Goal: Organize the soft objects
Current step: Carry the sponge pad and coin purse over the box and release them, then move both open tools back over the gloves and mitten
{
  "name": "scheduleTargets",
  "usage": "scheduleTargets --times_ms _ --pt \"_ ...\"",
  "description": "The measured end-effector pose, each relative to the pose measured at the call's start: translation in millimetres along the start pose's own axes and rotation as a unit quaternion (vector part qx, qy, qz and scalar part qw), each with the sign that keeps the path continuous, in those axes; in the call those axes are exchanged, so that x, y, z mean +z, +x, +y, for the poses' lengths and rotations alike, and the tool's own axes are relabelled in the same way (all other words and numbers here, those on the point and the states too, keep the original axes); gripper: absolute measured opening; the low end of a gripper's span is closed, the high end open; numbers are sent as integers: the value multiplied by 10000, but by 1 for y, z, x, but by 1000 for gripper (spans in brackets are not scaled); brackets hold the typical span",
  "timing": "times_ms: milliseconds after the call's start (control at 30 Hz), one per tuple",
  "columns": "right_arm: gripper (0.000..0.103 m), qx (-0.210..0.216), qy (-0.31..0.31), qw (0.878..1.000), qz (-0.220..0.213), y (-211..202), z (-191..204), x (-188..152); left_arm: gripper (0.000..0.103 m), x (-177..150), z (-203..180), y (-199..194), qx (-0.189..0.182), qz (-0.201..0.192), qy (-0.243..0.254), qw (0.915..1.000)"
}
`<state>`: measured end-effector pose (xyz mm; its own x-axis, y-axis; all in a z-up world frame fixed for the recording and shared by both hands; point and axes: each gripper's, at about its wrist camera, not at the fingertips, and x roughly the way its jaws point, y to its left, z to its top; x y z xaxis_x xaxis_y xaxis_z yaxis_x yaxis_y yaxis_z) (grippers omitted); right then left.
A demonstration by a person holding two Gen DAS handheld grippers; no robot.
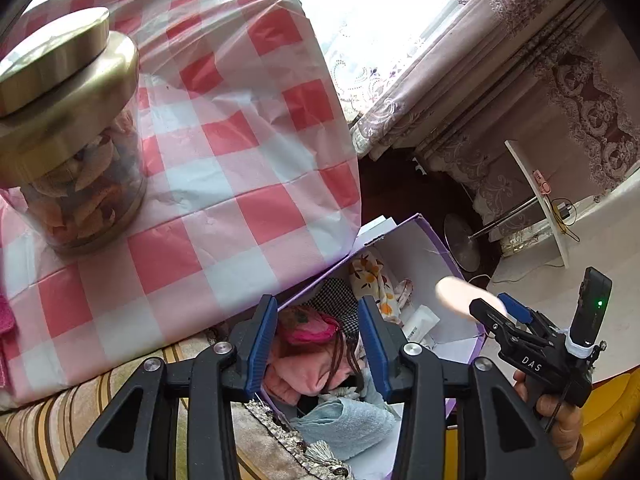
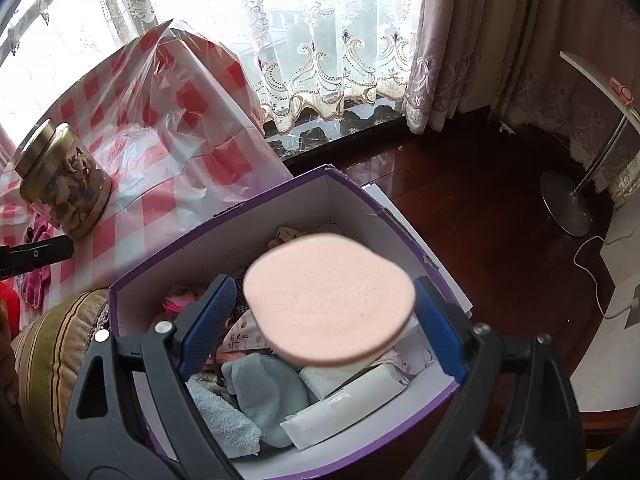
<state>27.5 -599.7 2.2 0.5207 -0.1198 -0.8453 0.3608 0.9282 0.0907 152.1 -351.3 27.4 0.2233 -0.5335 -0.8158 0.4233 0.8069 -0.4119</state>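
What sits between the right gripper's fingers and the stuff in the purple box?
A round pink sponge pad spans the right gripper, above the purple box; right wrist view shows it. Whether it's clamped is unclear.
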Motion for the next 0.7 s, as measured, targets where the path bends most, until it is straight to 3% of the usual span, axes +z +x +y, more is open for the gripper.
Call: scheduleTargets --times_ms 233,467,700 --pt "91 -55 -19 10000 -31 -4 4 2 51 -9 6 -18 244 -453 458 9976" --pt "91 101 -307 9995 -66 -11 35 5 51 -19 37 -45 323 -729 258 9965" --pt "91 458 -993 9940 -89 -22 93 2 51 -29 68 -74 513 -1125 132 9922"
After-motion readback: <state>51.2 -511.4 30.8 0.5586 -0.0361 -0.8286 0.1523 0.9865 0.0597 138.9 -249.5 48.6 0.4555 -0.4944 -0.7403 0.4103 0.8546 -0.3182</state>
